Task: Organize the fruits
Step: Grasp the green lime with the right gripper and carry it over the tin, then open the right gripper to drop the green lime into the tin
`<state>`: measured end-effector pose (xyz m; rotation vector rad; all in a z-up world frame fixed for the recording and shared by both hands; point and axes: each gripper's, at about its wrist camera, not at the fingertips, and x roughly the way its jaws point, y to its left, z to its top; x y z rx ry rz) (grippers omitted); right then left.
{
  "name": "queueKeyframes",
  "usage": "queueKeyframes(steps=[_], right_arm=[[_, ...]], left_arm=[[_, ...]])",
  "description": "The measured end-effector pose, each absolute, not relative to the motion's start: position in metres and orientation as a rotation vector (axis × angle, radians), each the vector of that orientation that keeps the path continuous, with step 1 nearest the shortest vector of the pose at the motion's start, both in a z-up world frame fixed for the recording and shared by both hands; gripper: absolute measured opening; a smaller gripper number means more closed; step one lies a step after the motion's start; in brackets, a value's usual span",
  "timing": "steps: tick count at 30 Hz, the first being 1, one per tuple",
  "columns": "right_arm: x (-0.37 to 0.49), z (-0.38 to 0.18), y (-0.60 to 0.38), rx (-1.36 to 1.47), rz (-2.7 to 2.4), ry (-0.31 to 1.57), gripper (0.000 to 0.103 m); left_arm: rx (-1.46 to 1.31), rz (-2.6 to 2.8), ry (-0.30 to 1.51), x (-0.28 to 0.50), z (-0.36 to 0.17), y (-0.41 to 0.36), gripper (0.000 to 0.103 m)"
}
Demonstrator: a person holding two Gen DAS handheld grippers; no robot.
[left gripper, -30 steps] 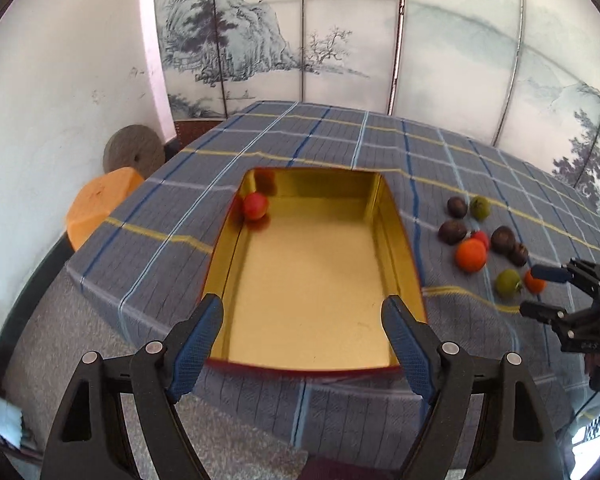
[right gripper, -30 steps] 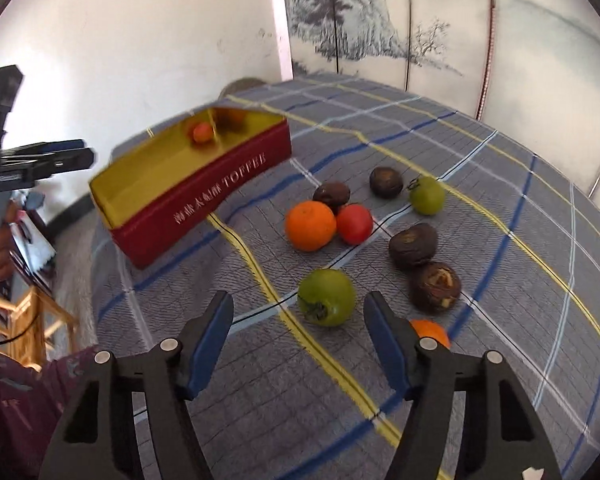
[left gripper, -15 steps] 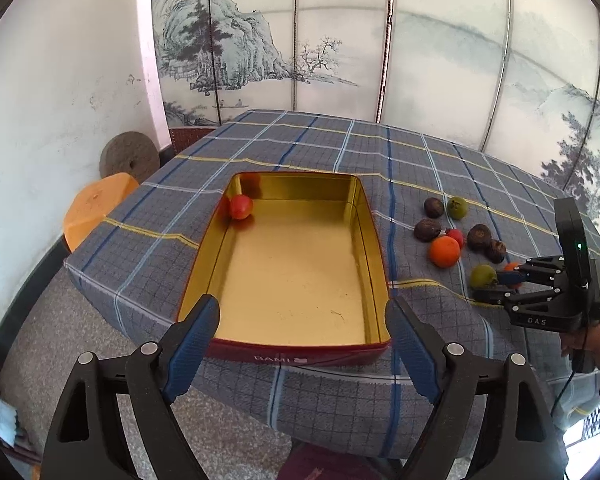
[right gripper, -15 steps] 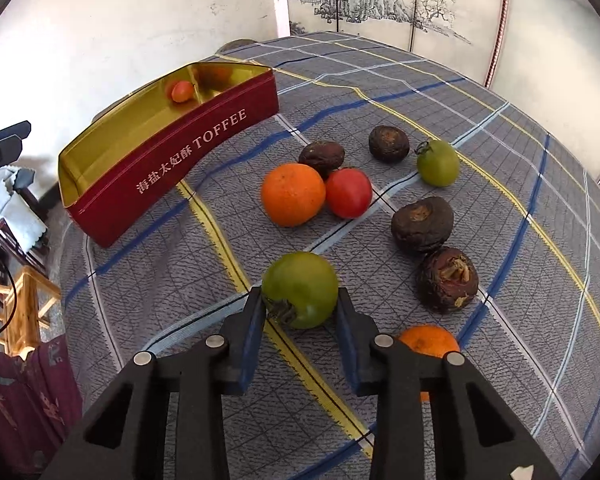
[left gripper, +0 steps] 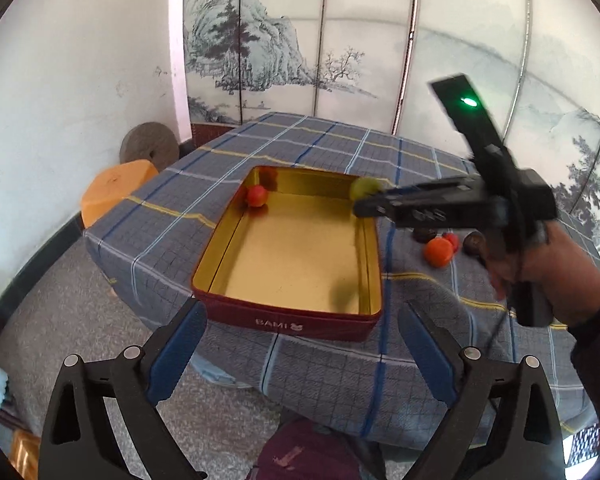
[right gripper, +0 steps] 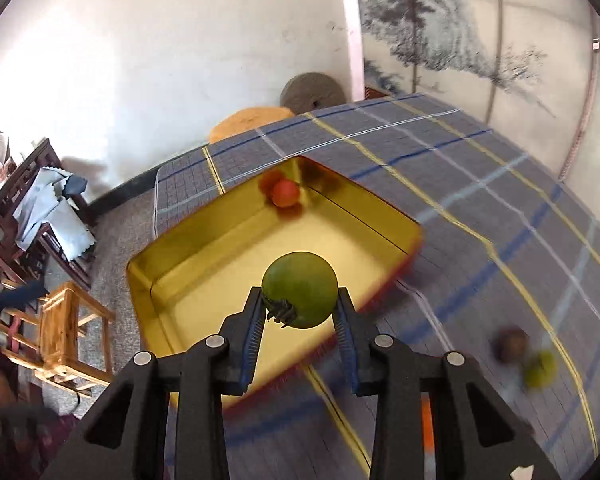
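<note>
Right gripper [right gripper: 300, 304]: jaws clamped on green tomato [right gripper: 299, 289], held above gold-lined tin [right gripper: 172, 276]. Red fruit [right gripper: 285, 194] in tin's far corner. Blurred brown fruit [right gripper: 512, 344] and green fruit [right gripper: 541, 369] near counter's [right gripper: 480, 200] right edge.

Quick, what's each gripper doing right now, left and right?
Left gripper: open, holding nothing.
Right gripper: shut on the green tomato, over the gold tin.

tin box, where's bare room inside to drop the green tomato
Most of the tin box floor is bare: the whole middle and the near end by the BAMI wall. Only the far left corner is taken, by a red tomato. The right gripper holds the green tomato over the right side.
</note>
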<state>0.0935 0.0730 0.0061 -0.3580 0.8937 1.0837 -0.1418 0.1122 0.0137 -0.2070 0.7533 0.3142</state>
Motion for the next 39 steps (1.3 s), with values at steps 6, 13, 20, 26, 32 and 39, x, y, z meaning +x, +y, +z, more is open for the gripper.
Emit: queueKeyframes(steps=[6, 13, 20, 26, 32, 39], right_arm=[[0.115, -0.018, 0.127, -0.381, 1.053, 0.971, 0.031], [0.138, -0.034, 0.158, -0.337, 0.980, 1.024, 0.033], [0.136, -0.010, 0.152, -0.174, 1.014, 0.929, 0.047], [0.120, 0.033, 0.125, -0.068, 1.064, 0.778, 0.049], [0.098, 0.062, 0.079, 0.020, 1.085, 0.679, 0.064], [0.069, 0.061, -0.012, 0.038, 0.985, 0.618, 0.078]], left_arm=[[-0.207, 0.351, 0.827, -0.139, 0.001, 0.125, 0.096], [-0.178, 0.360, 0.877, -0.140, -0.007, 0.129, 0.096], [-0.183, 0.358, 0.886, -0.142, -0.006, 0.130, 0.096], [-0.170, 0.347, 0.890, -0.142, -0.003, 0.125, 0.096], [-0.133, 0.340, 0.880, -0.143, 0.002, 0.114, 0.096], [-0.084, 0.324, 0.869, -0.143, 0.006, 0.099, 0.096]])
